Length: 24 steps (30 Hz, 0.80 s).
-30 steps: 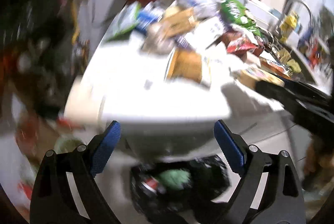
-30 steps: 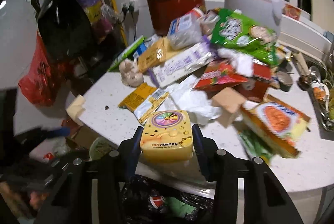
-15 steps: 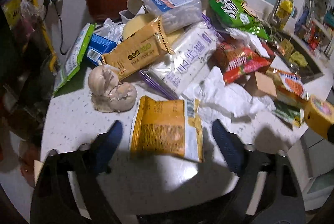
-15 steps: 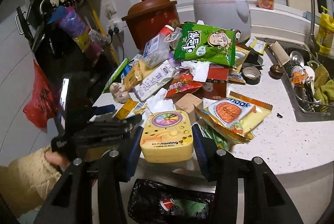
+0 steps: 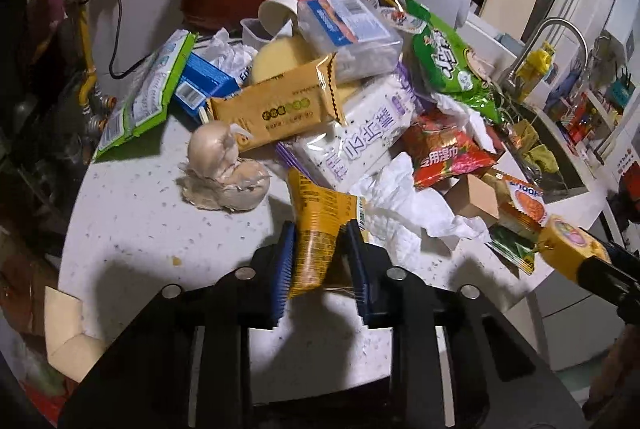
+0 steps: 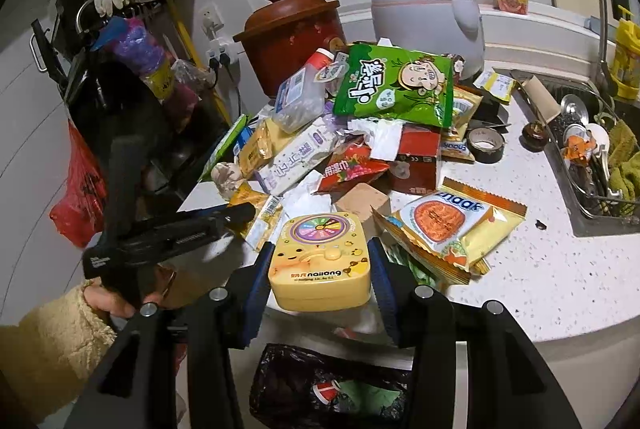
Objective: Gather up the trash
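My left gripper [image 5: 320, 261] is shut on a yellow-orange snack wrapper [image 5: 320, 225] at the near edge of the white speckled counter [image 5: 132, 229], its blue pads [image 5: 284, 269] pinching the wrapper's sides. My right gripper [image 6: 320, 269] is shut on a yellow plastic box with a colour wheel on its lid [image 6: 320, 261], held just past the counter edge above a black trash bag [image 6: 332, 385] on the floor. The box and right gripper also show at the right of the left wrist view [image 5: 568, 249]. A heap of wrappers, tissues and packets [image 6: 360, 133] covers the counter.
A red clay pot [image 6: 292, 41] and a white rice cooker [image 6: 432, 13] stand at the back. A garlic bulb [image 5: 224, 169] lies left of the left gripper. A sink with dishes [image 6: 592, 157] is at the right. A red bag [image 6: 80, 197] hangs at the left.
My left gripper came up over the counter, moved in on the yellow-orange wrapper and closed on it. My right gripper kept hold of the yellow box and drew back slightly from the heap.
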Available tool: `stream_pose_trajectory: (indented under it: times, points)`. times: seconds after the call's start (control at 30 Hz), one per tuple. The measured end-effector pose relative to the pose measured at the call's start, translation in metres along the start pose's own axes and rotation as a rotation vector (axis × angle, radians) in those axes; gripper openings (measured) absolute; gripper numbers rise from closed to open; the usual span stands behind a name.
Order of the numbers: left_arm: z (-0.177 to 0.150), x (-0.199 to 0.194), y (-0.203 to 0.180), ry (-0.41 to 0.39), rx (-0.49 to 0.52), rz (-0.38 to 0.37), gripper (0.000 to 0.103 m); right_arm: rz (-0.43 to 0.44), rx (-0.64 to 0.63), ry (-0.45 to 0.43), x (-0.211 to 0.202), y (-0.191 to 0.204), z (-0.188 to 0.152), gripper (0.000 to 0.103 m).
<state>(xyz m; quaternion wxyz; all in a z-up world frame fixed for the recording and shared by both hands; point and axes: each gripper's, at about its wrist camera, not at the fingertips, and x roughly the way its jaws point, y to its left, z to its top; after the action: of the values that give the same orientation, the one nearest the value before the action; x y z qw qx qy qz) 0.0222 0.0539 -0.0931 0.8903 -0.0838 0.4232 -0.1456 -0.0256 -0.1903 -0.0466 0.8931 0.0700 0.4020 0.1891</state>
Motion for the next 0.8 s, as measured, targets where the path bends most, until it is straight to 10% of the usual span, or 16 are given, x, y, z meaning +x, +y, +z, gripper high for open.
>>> stream_pose_trajectory:
  times: [0.8]
  points:
    - [0.004, -0.069, -0.011, -0.124, -0.052, -0.122, 0.015, 0.049, -0.053, -0.016, -0.01, 0.022, 0.008, 0.047]
